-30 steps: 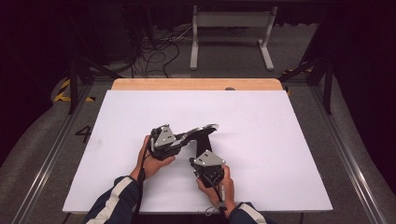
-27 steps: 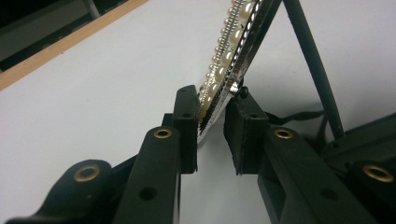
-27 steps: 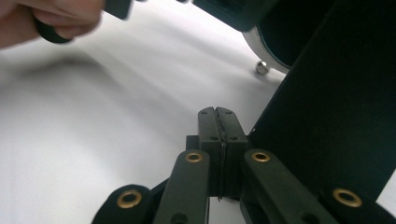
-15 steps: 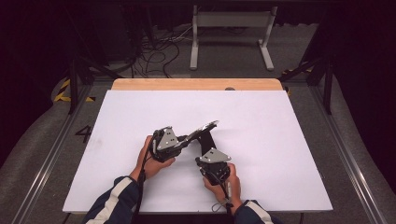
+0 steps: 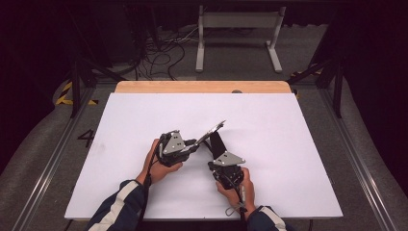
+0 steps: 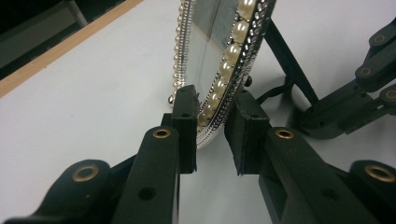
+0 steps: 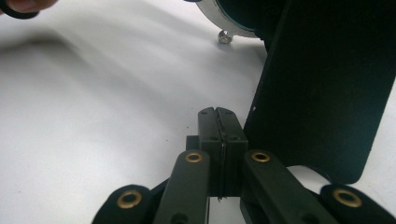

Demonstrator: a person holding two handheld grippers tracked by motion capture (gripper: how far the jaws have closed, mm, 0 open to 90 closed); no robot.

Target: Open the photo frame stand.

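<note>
A pearl-rimmed oval frame (image 5: 214, 129) is held tilted above the white table sheet (image 5: 288, 144). In the left gripper view its rim (image 6: 224, 42) runs up between my left gripper's (image 6: 212, 109) jaws, which are shut on it and have just eased open slightly with the rim still clamped. My left gripper (image 5: 196, 142) is left of the frame in the high view. The frame's black back stand (image 7: 327, 84) hangs down beside my right gripper (image 7: 219, 116), whose jaws are shut with nothing between them. That right gripper (image 5: 219, 154) sits just below the stand (image 5: 217, 143).
The wooden table edge (image 5: 202, 86) runs along the back. Beyond it are cables (image 5: 159, 53) and a white metal stand (image 5: 238, 33) on the floor. A rail (image 5: 358, 159) borders the right side.
My right gripper has shifted a little to the right, still shut. The frame's far end has tipped up slightly. The left hand has stayed where it was.
</note>
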